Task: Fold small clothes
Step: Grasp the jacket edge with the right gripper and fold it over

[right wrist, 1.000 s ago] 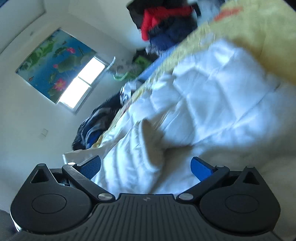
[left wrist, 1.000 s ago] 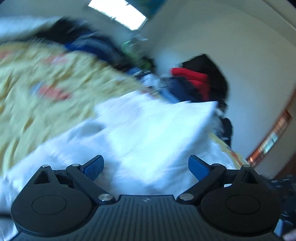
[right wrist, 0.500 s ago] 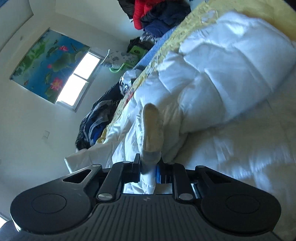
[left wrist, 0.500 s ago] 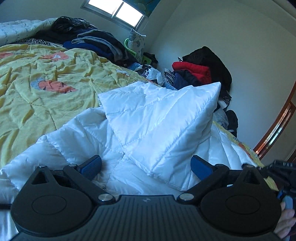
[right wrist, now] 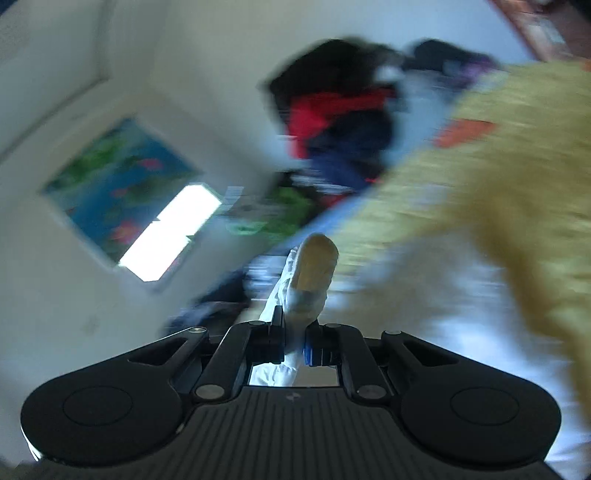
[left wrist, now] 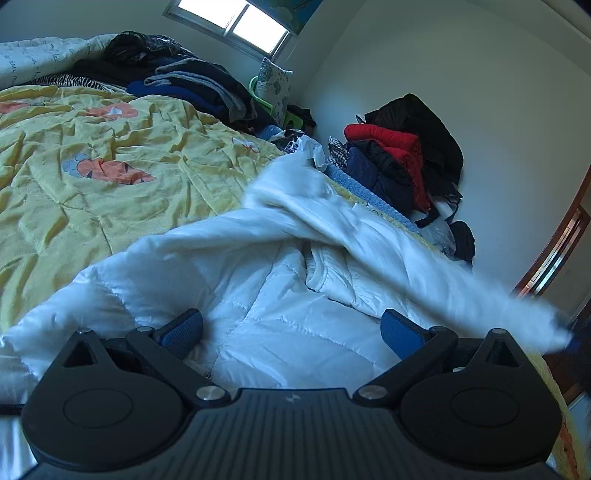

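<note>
A white quilted puffer jacket (left wrist: 280,295) lies spread on a yellow bedspread (left wrist: 92,166). My left gripper (left wrist: 291,330) is open and empty, low over the jacket's body. One sleeve (left wrist: 424,266) is stretched out to the right, blurred by motion, toward the frame's right edge. In the right wrist view, my right gripper (right wrist: 293,343) is shut on the jacket's sleeve cuff (right wrist: 312,277), which sticks up between the fingers. That view is heavily blurred.
Piles of dark folded clothes (left wrist: 192,85) sit at the bed's far side under a window (left wrist: 236,22). A heap of red, navy and black jackets (left wrist: 399,155) stands by the wall. A wooden door frame (left wrist: 561,240) is at the right.
The folded-over flap of the jacket has been pulled open. My right gripper, shut on the sleeve cuff, has swung it quickly out to the right. The left gripper stays open and nearly still.
</note>
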A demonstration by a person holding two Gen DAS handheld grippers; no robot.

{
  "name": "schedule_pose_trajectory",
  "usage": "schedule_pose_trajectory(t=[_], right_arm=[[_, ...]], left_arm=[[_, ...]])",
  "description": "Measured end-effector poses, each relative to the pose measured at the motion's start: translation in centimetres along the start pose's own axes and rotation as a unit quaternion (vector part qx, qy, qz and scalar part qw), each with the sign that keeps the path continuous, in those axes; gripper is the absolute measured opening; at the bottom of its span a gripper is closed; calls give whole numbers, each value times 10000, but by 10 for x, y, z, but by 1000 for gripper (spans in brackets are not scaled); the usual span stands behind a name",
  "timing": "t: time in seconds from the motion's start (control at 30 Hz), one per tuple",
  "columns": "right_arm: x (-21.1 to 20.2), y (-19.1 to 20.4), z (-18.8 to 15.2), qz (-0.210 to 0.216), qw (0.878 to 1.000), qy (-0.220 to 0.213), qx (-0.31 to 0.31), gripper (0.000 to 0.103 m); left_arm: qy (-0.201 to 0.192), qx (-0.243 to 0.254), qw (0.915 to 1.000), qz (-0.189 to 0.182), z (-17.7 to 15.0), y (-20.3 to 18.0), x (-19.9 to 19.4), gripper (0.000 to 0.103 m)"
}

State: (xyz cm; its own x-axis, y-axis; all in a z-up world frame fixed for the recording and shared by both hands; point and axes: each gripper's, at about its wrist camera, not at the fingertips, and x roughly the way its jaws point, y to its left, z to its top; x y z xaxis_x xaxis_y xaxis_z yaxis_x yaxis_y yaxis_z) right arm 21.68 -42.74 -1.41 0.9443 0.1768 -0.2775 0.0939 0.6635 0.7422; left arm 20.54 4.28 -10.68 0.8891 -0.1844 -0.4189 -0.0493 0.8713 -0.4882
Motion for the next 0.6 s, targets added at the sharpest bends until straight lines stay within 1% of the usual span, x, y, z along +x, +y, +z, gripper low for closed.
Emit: schedule_pose_trajectory(t=[0.07, 0.1, 0.23, 0.3, 0.33, 0.4, 0.47, 0.5, 0.53, 0.57, 0.6], right_arm=[[4, -23, -6, -253, 9997, 39, 8, 14], [8, -32, -9, -302, 9995, 74, 60, 14], [24, -37, -17, -191, 9997, 82, 160, 14], [32, -35, -19, -207, 9997, 109, 36, 14], [35, -37, -20, -281, 9995, 156, -30, 14], [37, -43, -23, -388, 9989, 263, -49, 15], [37, -51, -21, -446, 9982, 365, 145, 20], [31, -51, -19, -416, 9983, 276, 286, 24], [22, -47, -16, -428, 9986, 50, 312, 29], [14, -40, -13, -493, 9983, -241, 215, 36], [6, -31, -11, -545, 9971, -528, 53, 40]], left_arm=[[2, 10, 10000, 10, 0, 0, 0, 103], [4, 18, 10000, 16, 0, 0, 0, 103], [-49, 75, 9999, 77, 2, -3, -4, 103], [-73, 196, 9997, 119, 9, -12, -10, 103], [-125, 206, 9997, 31, 15, -17, -12, 103], [-237, 241, 9989, -311, 34, -31, -14, 103], [-316, 499, 9972, -463, 56, -51, -5, 103], [-363, 627, 9965, -428, 67, -60, 2, 103], [-420, 726, 9958, -376, 77, -67, 11, 103], [-463, 772, 9954, -341, 87, -72, 21, 103], [-463, 767, 9954, -333, 96, -76, 34, 103]])
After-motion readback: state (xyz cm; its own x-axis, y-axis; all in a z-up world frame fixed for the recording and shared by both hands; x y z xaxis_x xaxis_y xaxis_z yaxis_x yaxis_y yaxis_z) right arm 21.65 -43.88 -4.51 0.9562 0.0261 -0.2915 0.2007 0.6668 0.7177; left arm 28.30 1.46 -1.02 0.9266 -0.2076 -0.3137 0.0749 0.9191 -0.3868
